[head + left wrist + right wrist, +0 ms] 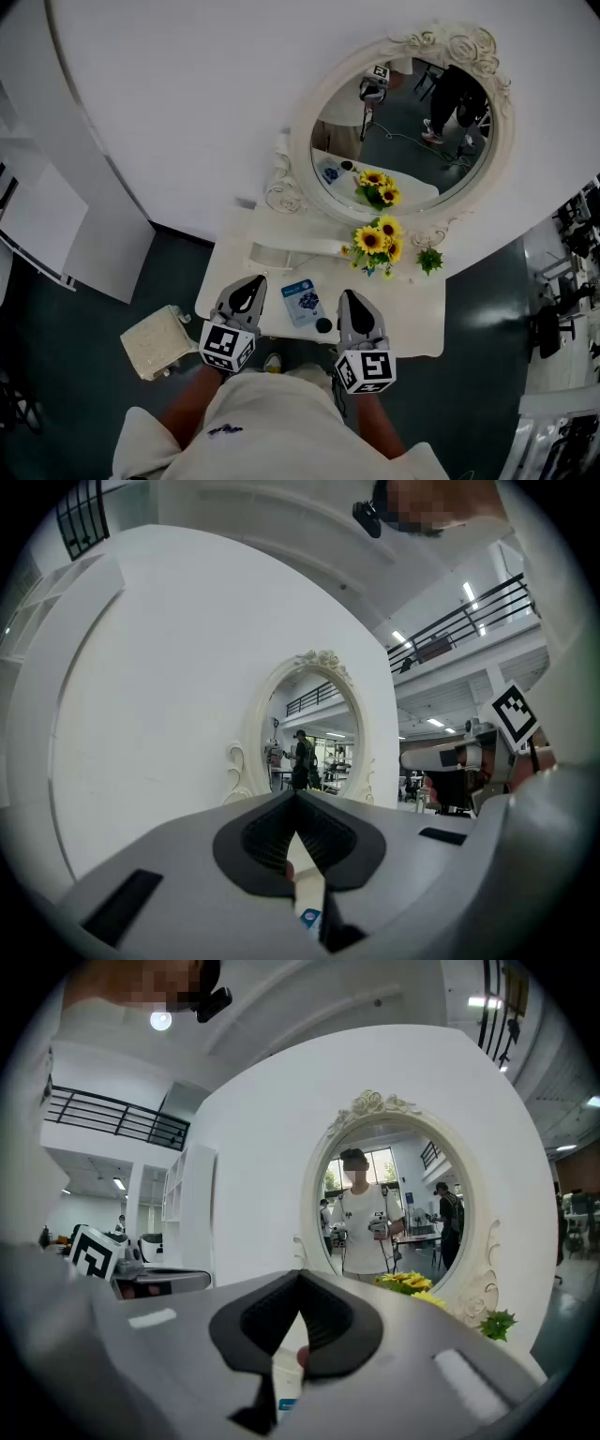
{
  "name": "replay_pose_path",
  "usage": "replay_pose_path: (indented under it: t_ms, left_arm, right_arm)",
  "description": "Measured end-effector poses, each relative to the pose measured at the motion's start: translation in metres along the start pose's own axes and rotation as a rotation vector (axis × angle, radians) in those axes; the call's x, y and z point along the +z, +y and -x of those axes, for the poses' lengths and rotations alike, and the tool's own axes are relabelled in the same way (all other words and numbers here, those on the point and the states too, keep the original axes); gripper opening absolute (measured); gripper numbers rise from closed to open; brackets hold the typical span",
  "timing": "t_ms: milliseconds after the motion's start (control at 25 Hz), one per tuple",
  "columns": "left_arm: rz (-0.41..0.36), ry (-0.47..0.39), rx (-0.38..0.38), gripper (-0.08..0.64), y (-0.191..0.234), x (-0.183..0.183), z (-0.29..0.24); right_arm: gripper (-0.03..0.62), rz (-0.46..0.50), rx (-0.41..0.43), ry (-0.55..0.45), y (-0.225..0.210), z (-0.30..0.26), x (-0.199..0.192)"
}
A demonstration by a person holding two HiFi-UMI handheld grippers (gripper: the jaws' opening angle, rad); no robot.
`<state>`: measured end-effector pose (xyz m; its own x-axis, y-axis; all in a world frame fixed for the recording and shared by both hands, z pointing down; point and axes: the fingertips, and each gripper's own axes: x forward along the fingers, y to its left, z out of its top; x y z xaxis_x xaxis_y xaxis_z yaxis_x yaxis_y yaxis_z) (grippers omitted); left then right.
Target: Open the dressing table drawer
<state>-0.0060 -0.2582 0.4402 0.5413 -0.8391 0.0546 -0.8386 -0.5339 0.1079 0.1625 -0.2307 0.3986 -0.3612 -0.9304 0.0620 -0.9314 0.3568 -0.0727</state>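
Before the dressing table (pixel 412 309) I hold both arms forward and level over its near edge. My left hand-held gripper (pixel 246 292) and right hand-held gripper (pixel 356 305) each have their jaws pressed together on nothing. Between them on the white surface lies a blue packet (pixel 302 302), a small dark round thing (pixel 323 325) just beside it. Sunflowers (pixel 377 242) stand at the back, under the oval mirror (pixel 403 122); I cannot make out their vessel. The table's front, drawer included, is hidden below the surface's near edge.
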Motion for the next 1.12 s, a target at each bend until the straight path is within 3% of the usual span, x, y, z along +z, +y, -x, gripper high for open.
replay_pose_path:
  t_ms: [360,1120]
  left_arm:
    - [-0.020,-0.004,-0.057,0.009,-0.028,0.010,-0.008]
    - [-0.003,0.006,-0.064,0.009,-0.033,0.007,-0.003]
  right_arm:
    - [0.009,0.007,-0.015,0.000,-0.006,0.005,0.001]
    - [0.009,-0.005,0.022,0.009,0.000,0.006,0.003]
